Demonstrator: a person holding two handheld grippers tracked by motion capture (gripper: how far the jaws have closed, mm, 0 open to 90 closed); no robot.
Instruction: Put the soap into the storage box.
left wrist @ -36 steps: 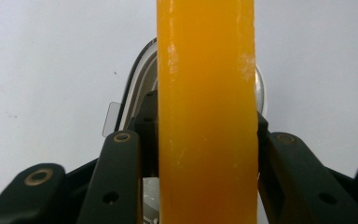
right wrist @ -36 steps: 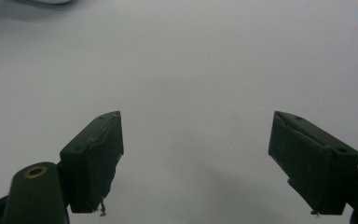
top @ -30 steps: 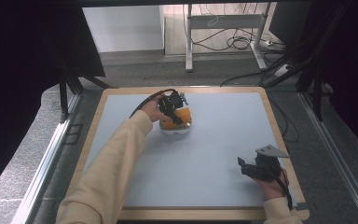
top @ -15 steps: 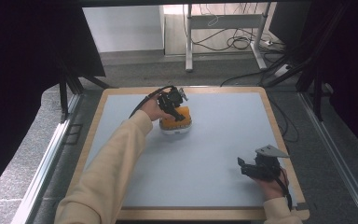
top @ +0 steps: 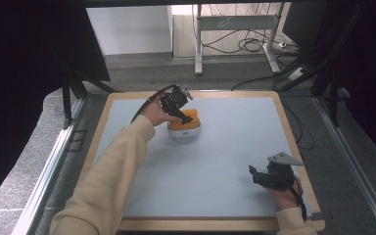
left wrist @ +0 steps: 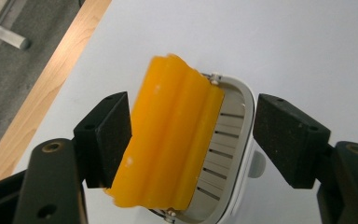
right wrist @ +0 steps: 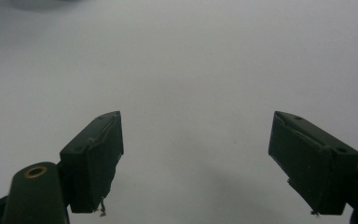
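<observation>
Here, on the table [top: 225,147], near the middle of its far edge, a small white dish [top: 183,131] with slots in its floor, standing flat on the pale blue top. In it, a yellow-orange bar [top: 186,120], thick and wavy on top, leaning on the dish wall and sticking up over the rim. In the left gripper view, the same bar [left wrist: 168,140] tipped across one side of the dish [left wrist: 230,154], with the slotted floor bare on the other side. Just above the dish, the left gripper [top: 178,110], pointing down at it from the far left side, held by a hand in a cream sleeve. Jaws just been opening, now wide apart. Bar and dish between the jaws; one pad [left wrist: 109,135] right up against the side of the bar, too close to tell if touching, the other pad well off the dish wall. No squeeze on the bar. Well apart from all that, by the near right corner of the table, the right gripper [top: 255,177], low over the top and pointing left. Jaws open wide there too, as in the right gripper view [right wrist: 196,158], with bare blue top between them and nothing held.
</observation>
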